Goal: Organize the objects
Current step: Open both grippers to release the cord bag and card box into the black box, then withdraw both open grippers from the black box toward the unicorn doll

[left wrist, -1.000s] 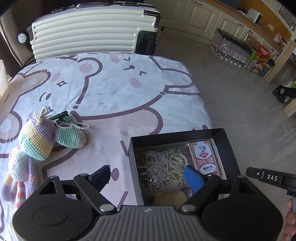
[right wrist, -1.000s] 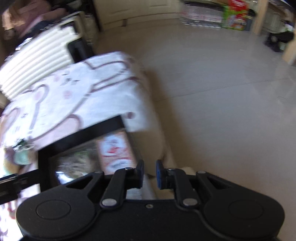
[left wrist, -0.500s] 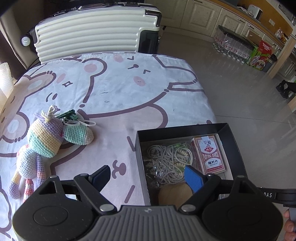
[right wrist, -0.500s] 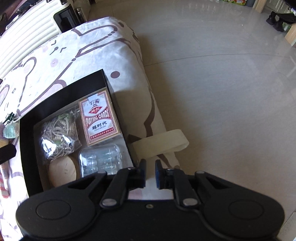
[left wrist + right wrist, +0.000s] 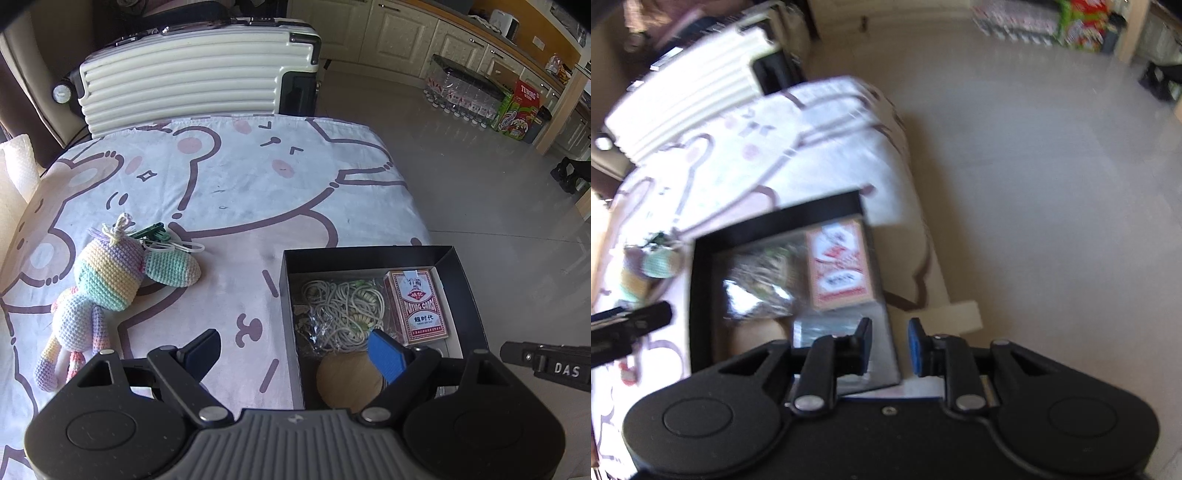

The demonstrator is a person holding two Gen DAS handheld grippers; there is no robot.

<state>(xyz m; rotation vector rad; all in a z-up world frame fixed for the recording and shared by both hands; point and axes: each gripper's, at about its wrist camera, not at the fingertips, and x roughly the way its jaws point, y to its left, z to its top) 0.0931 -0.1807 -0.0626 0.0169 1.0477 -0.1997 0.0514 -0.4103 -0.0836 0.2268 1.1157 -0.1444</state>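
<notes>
A black box (image 5: 463, 275) sits at the near right of the table and holds a red card deck (image 5: 415, 304), a coil of cord (image 5: 341, 310) and a round tan piece (image 5: 349, 380). A pastel crochet unicorn (image 5: 107, 277) lies to its left with a green clip (image 5: 149, 232). My left gripper (image 5: 291, 349) is open and empty, straddling the box's left wall. My right gripper (image 5: 889, 341) is open and empty above the right wall of the box (image 5: 701, 269), near the card deck (image 5: 840, 266). That view is blurred.
A cream suitcase (image 5: 199, 74) stands behind the table. The bear-print tablecloth (image 5: 236, 177) covers the table, whose right edge drops to the tiled floor (image 5: 480, 192). Bottles and cartons (image 5: 517, 107) line the far cabinets. A clear plastic case (image 5: 827, 326) lies in the box.
My right gripper's jaws have opened from shut and it has moved, blurring its view. The left wrist view has drawn back slightly; the box and the unicorn stay in place.
</notes>
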